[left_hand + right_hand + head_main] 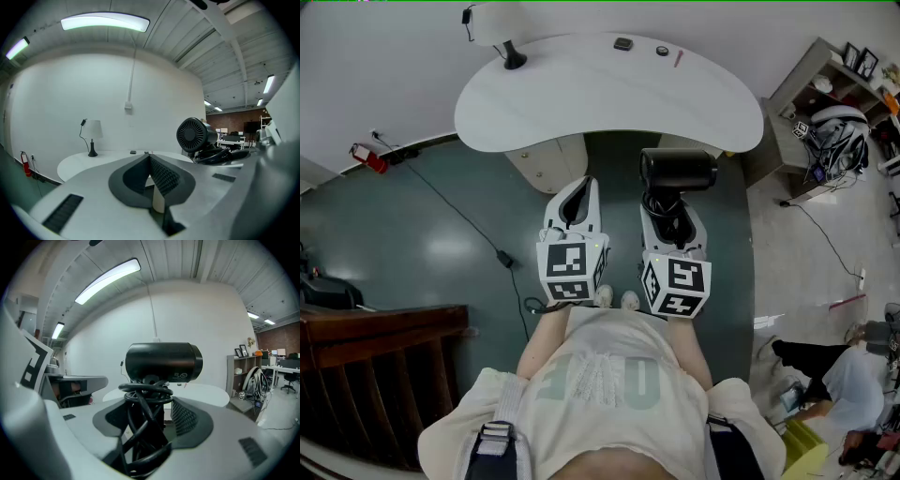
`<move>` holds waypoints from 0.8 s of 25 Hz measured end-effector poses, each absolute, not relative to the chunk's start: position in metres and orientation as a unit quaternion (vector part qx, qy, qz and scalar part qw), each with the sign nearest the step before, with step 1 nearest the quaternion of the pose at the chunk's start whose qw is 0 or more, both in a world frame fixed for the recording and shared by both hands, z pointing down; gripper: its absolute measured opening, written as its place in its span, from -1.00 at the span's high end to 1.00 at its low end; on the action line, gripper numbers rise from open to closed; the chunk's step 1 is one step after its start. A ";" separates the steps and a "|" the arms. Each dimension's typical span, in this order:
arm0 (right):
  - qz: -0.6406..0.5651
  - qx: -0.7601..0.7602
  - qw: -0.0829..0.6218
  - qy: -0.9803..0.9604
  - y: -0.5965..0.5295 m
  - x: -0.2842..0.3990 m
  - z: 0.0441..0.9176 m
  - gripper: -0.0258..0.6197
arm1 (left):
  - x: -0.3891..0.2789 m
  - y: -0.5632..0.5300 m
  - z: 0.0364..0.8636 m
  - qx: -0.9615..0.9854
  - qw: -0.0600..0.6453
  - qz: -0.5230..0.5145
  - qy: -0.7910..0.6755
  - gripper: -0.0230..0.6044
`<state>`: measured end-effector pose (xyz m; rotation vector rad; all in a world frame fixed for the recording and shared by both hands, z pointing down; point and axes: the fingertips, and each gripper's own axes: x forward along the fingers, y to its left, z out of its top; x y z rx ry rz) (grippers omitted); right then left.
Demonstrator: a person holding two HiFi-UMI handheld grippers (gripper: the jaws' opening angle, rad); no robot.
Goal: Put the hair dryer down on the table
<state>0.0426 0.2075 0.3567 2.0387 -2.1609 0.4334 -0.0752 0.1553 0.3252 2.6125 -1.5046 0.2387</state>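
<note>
A black hair dryer [678, 171] stands upright in my right gripper [673, 212], its barrel lying across above the jaws. In the right gripper view the pads are shut on the dryer's handle, which has the black cord [145, 397] coiled around it, and the hair dryer barrel [164, 362] fills the middle. My left gripper [577, 195] hangs beside it, shut and empty, and the hair dryer [194, 136] shows at its right. The white rounded table [609, 98] lies ahead of both grippers. Both are over the floor, short of its near edge.
A white lamp [502, 33] stands at the table's far left, with three small items [623, 43] near the far edge. A shelf unit [825, 103] with gear is at the right. A wooden railing [375, 347] is at the lower left, and a cable [469, 220] runs across the floor.
</note>
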 end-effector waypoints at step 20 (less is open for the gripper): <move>0.134 0.692 0.040 -0.708 0.208 0.033 0.345 0.12 | -0.094 0.150 0.319 0.866 0.053 0.066 -0.493 0.91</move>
